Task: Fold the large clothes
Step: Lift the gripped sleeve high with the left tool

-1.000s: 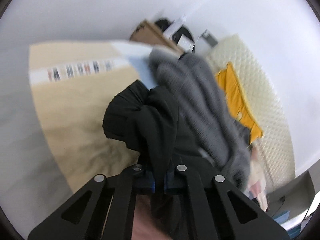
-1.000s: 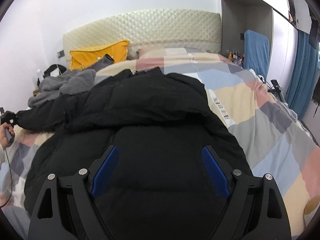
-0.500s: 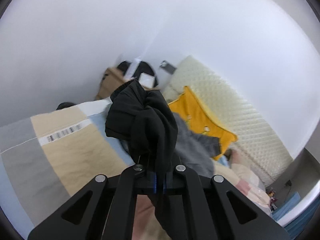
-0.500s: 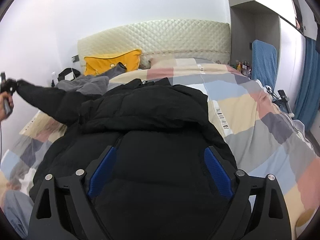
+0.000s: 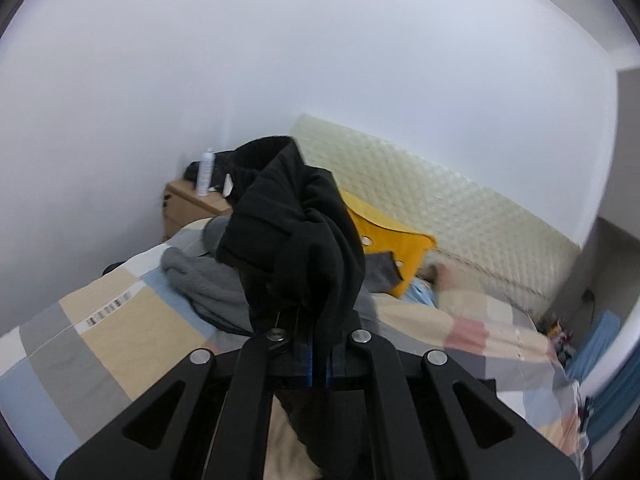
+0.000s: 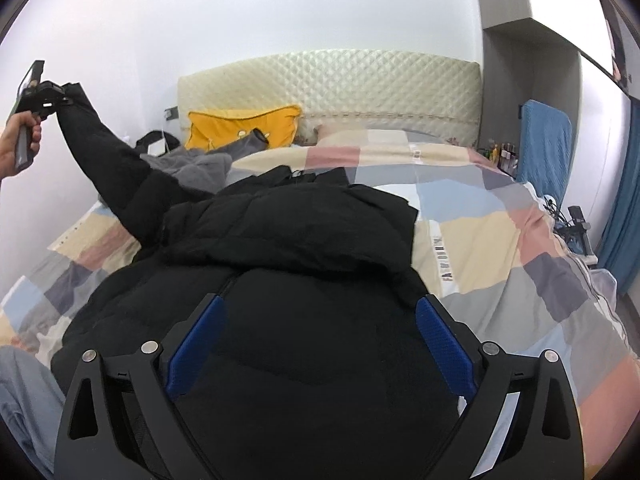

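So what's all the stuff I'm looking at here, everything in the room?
Jacket: one, black, puffy, spread on the bed; its sleeve lifted up to the left.
Blanket: one, checked beige, grey, pink and blue, covering the bed.
Headboard: one, cream, quilted, against the wall.
Pillow: one, yellow, at the headboard.
Grey clothes: a heap, beside the pillow.
Nightstand: one, wooden, in the corner, a white bottle on it.
Blue cloth: one, hanging at the right.
Curtain: one, blue, far right.
Left hand-held gripper: shut on the sleeve end.
Right hand-held gripper: open, above the jacket.
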`<state>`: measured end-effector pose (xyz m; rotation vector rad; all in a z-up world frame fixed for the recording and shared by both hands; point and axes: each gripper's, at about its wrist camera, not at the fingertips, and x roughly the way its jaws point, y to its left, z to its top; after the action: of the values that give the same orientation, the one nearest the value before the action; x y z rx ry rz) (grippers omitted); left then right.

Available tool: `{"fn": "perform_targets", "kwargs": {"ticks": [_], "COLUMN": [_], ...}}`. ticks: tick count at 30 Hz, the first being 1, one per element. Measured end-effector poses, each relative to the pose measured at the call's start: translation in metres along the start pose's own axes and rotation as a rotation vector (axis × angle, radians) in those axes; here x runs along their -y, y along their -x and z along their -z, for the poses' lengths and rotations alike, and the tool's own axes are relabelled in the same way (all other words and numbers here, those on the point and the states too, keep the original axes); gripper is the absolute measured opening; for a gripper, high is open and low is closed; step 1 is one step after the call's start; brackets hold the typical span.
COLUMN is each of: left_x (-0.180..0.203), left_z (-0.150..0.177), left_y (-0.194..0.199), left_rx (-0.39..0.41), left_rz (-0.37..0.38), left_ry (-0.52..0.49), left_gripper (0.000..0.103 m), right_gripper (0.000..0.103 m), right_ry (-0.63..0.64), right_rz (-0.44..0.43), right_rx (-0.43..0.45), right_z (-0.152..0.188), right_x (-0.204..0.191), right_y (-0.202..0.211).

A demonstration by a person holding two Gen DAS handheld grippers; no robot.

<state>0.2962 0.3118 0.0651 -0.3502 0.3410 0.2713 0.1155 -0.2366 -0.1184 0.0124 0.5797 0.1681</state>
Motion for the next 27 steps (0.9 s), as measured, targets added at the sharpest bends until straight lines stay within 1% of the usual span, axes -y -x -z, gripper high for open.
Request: {"fn": "perform_targets", "kwargs": {"ticks": [1,4,7,11,15,18,20,21,24,27], "left_x": [0.009,0.040,0.079,0.138,0.191,0.230,0.257,0.268,0.302,0.327], "left_z": [0.001,0.005,0.012,0.033,0.055,0.075,0.093,0.100,0.128,0.167], "left_y": [0.002,0.008,0.012,0.014,0.018,0.017,0.014,0.012,0.001,-0.015], "left_rx": [0.002,-0.001,-0.007,-0.048,-0.069,-0.099,-0.123,-0.132,-0.160,-0.221], "left_rz": [0.007,0.058,0.106,0.204,0.297,0.354,0.378,0.386,0.407,0.449], "left_ry": [-0.006,-0.015,-0.070,-0.139,-0.184,-0.229,-0.267,-0.279,-0.325,-0.341], "left_gripper": [0.003,0.003,0.004,0.004,0.004,0.004,0.004,0.004,0.004,0.004], "right_gripper": [0.097,0.097,0.097,0.097,0.097,0.097,0.097,0.097,0.097,0.097], "right_ry": [-0.006,-0.022,-0.020,-0.038,-0.023,-0.059,-0.077,-0.102,-0.140,-0.183], "right_rz": [0.000,-0.014,-0.018,-0.019,0.007,-0.007,0.014,0.040,0.055,0.049], "right_rx": [-0.001,0.012,0.024,0.044,0.042,0.035,0.038,0.041,0.061,0.051], "right_z": [0.000,0.000,-0.002,-0.008,-0.010,-0.008,-0.008,-0.008,-0.007,-0.001], "right_x": [0.002,0.010,0.019,0.031,0.038,0.047,0.051,0.055,0.065,0.075], "right_y": [0.001,0.007,0.012,0.016,0.013,0.012,0.012,0.012,0.016,0.014]}}
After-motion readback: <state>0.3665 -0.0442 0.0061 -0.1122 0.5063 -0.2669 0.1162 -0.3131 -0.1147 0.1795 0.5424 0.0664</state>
